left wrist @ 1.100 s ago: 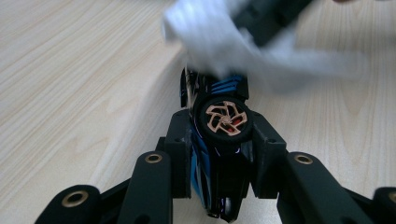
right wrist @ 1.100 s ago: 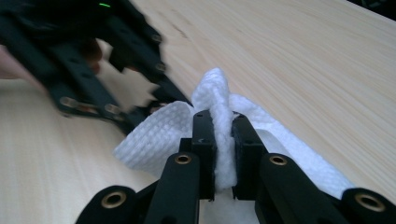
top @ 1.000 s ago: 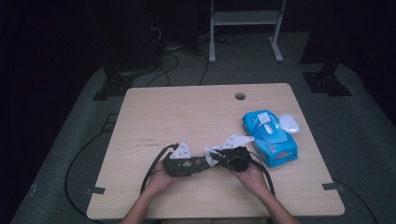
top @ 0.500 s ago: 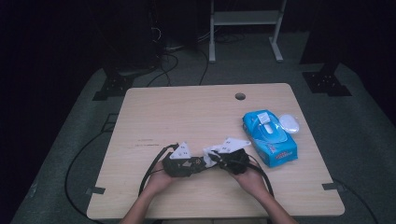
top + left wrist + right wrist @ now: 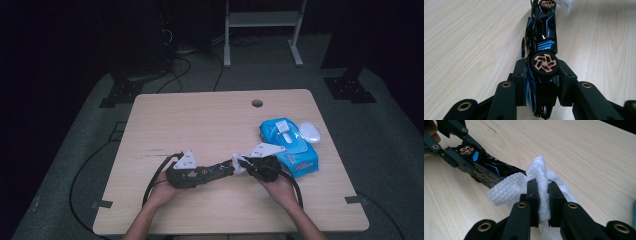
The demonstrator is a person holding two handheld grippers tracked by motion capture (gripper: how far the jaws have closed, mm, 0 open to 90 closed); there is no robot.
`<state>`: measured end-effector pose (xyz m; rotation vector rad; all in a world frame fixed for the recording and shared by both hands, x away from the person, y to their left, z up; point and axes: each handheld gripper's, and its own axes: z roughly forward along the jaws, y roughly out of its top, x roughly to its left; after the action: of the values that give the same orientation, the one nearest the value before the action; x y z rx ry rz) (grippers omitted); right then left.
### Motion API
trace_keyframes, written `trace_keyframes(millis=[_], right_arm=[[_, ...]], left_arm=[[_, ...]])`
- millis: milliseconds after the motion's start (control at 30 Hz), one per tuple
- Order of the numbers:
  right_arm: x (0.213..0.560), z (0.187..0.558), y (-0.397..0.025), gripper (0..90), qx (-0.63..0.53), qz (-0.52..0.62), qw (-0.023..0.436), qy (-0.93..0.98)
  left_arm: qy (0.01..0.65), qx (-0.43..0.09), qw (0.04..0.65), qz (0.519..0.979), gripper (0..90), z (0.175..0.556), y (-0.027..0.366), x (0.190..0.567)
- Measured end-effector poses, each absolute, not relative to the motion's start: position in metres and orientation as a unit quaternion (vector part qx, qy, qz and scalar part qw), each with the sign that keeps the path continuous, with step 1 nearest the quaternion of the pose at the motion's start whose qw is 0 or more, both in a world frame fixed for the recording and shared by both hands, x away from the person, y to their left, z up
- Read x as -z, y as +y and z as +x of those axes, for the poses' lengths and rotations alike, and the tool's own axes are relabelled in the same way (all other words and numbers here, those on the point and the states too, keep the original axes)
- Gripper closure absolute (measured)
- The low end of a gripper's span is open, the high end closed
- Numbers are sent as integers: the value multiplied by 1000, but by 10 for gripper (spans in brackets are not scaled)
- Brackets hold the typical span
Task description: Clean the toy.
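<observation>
A black toy car (image 5: 541, 40) with blue stripes and copper wheels lies on its side, and my left gripper (image 5: 541, 77) is shut on its near end by one wheel. In the high view the toy car (image 5: 216, 170) stretches between both hands above the table. My right gripper (image 5: 542, 192) is shut on a crumpled white wipe (image 5: 511, 188), which rests against the far end of the car (image 5: 490, 171). From above, the wipe (image 5: 239, 163) sits at the right gripper (image 5: 250, 166), and the left gripper (image 5: 192, 176) lies left of it.
A blue wipes pack (image 5: 289, 145) lies at the right of the wooden table (image 5: 200, 120), with a white lid-like object (image 5: 309, 132) beside it. A cable hole (image 5: 257, 103) is near the far edge. Cables trail off the table's left front.
The white wipe, raised above the car a second ago, has come down against the car's end with the right gripper. The left gripper and car have barely moved.
</observation>
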<state>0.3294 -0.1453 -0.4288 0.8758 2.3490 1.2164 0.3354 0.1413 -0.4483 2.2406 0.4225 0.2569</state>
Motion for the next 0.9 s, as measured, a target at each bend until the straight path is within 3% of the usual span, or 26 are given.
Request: trace_keyframes(millis=[200, 433, 600, 633, 900], right_arm=[[431, 331, -140, 814, -438, 307, 164, 829], [432, 332, -142, 814, -443, 310, 153, 827], [432, 333, -143, 814, -446, 311, 147, 826], [432, 334, -144, 815, -449, 313, 144, 824], [432, 335, -146, 815, -455, 319, 134, 821]], left_arm=[[172, -103, 406, 892, 638, 337, 138, 448], [183, -110, 400, 891, 455, 341, 126, 442], [173, -119, 371, 905, 537, 341, 116, 447], [175, -121, 376, 902, 609, 341, 116, 447], [173, -117, 387, 898, 639, 340, 124, 443]])
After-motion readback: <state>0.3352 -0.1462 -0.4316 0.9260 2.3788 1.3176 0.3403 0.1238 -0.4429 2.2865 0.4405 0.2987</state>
